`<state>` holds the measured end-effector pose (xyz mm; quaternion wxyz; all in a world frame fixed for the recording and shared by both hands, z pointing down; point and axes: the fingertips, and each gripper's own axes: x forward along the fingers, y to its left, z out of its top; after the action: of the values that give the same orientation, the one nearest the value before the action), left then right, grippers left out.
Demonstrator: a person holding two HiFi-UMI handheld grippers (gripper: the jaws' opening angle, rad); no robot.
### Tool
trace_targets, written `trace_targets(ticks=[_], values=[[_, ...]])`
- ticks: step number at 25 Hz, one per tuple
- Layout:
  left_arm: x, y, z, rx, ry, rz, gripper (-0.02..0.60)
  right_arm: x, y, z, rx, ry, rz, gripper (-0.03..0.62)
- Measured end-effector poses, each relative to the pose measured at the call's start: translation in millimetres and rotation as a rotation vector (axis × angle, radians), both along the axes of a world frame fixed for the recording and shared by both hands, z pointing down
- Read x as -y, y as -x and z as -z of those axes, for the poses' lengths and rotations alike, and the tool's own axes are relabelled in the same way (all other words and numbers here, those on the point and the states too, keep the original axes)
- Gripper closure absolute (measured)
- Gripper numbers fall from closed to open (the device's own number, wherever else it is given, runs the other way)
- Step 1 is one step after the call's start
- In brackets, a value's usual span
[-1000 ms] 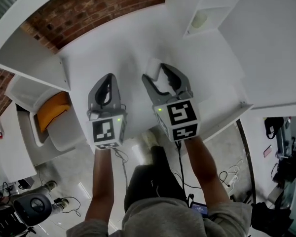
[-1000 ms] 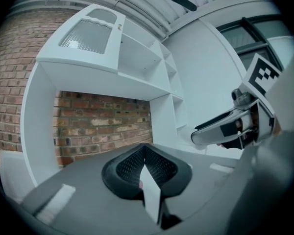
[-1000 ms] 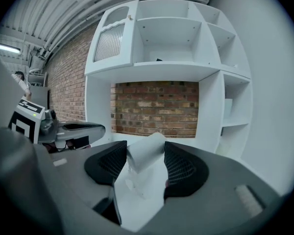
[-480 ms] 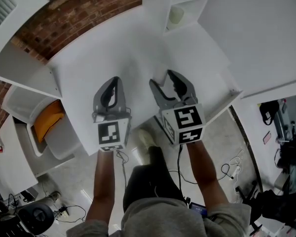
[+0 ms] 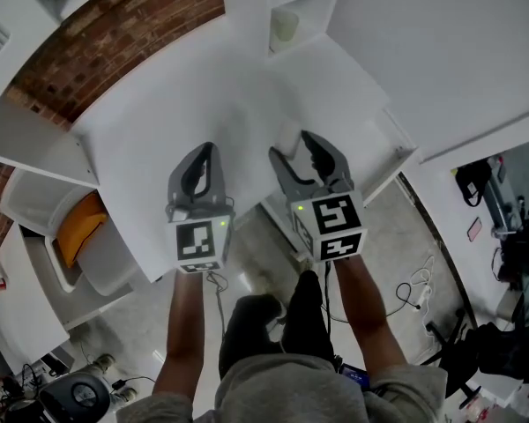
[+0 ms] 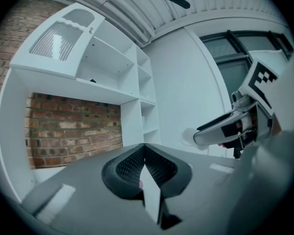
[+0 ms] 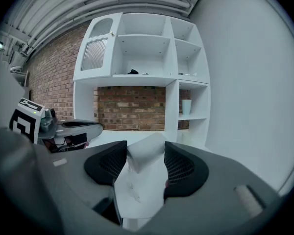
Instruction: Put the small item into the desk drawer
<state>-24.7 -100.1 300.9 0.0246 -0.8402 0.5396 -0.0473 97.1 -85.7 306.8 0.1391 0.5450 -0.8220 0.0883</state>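
My right gripper (image 5: 291,144) is shut on a small white block (image 5: 288,136) and holds it just above the white desk (image 5: 159,122), near the desk's front edge. In the right gripper view the block (image 7: 146,152) sits between the two dark pads. My left gripper (image 5: 207,148) hovers beside it on the left, shut with nothing in it; its jaws meet at the tip (image 6: 144,147). From the left gripper view the right gripper (image 6: 225,129) shows at the right with the block (image 6: 188,136) at its tip. I cannot make out a desk drawer for certain.
A white shelf unit (image 5: 291,7) with a pale cup (image 5: 286,26) stands at the desk's back right. A brick wall (image 5: 115,38) runs behind. Left of the desk a rounded white container (image 5: 44,192) holds an orange thing (image 5: 79,226). Cables lie on the floor (image 5: 414,285).
The head view has shifted, so desk and shelf sit further left and the person's feet have moved. Both grippers keep their pose; the right one still grips the block.
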Motion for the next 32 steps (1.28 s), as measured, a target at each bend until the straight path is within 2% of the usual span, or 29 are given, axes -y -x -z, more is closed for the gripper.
trace_targets(ticks=[7,17,23,32], values=[[-2,-35,-11,-0.006,0.021,-0.012,0.569,-7,-44,-9,-0.001,0.017,-0.026,0.349],[-13,-82,-36,0.002,0.080,0.013,0.569,-18,-93,-42,0.027,0.104,0.014,0.349],[-20,-107,-72,0.007,0.133,0.024,0.571,-20,-113,-84,0.019,0.170,0.049,0.349],[-36,-124,-132,0.012,0.217,0.070,0.569,-33,-122,-161,0.008,0.287,0.115,0.349]])
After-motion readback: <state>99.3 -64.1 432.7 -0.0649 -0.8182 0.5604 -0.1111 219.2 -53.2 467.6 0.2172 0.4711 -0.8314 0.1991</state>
